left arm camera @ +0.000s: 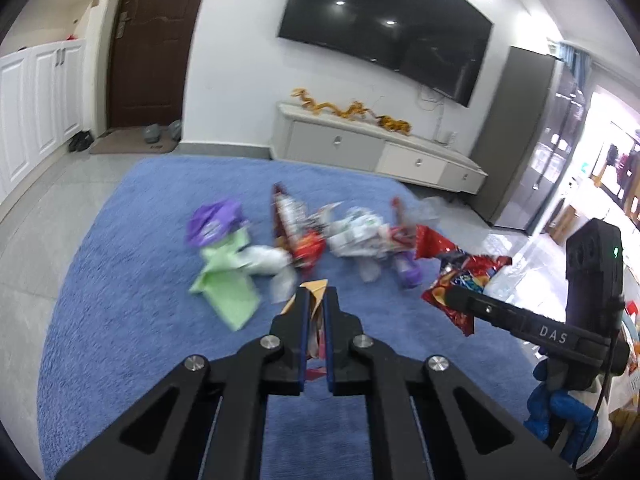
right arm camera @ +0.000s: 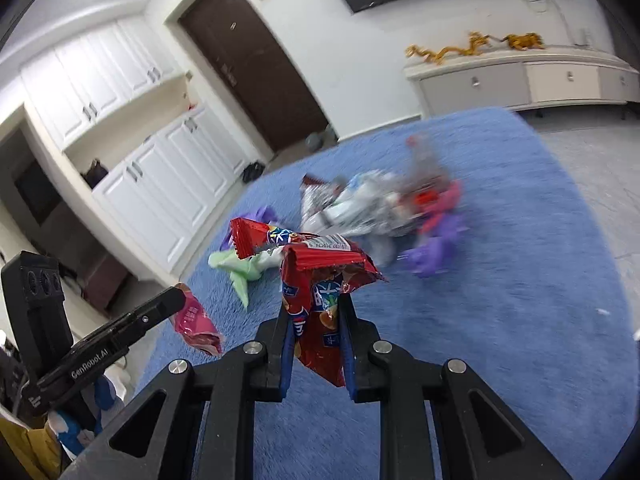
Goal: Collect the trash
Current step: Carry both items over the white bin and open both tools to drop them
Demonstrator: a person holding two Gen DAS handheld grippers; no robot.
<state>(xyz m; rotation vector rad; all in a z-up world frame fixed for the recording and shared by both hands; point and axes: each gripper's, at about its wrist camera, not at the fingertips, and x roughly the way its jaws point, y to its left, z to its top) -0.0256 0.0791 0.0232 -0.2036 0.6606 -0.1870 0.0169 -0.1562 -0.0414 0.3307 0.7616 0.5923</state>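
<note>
A pile of trash lies on the blue rug (left arm camera: 120, 280): a purple wrapper (left arm camera: 214, 222), a pale green paper (left arm camera: 228, 292), a red and white packet (left arm camera: 292, 220) and silvery white wrappers (left arm camera: 356, 232). My left gripper (left arm camera: 316, 298) is shut on a small pink and orange wrapper (left arm camera: 314, 286), lifted off the rug. From the right wrist view the same wrapper (right arm camera: 196, 322) hangs from that gripper's tip. My right gripper (right arm camera: 316, 304) is shut on a red snack bag (right arm camera: 320, 264), held above the rug. The bag (left arm camera: 460, 280) also shows at the right of the left wrist view.
A low white TV cabinet (left arm camera: 380, 148) with golden decorations stands against the far wall under a wall-mounted TV (left arm camera: 384, 28). White cupboards (right arm camera: 160, 176) and a dark door (left arm camera: 152, 40) are at the left, shoes by the door. Grey tile floor (left arm camera: 36, 216) surrounds the rug.
</note>
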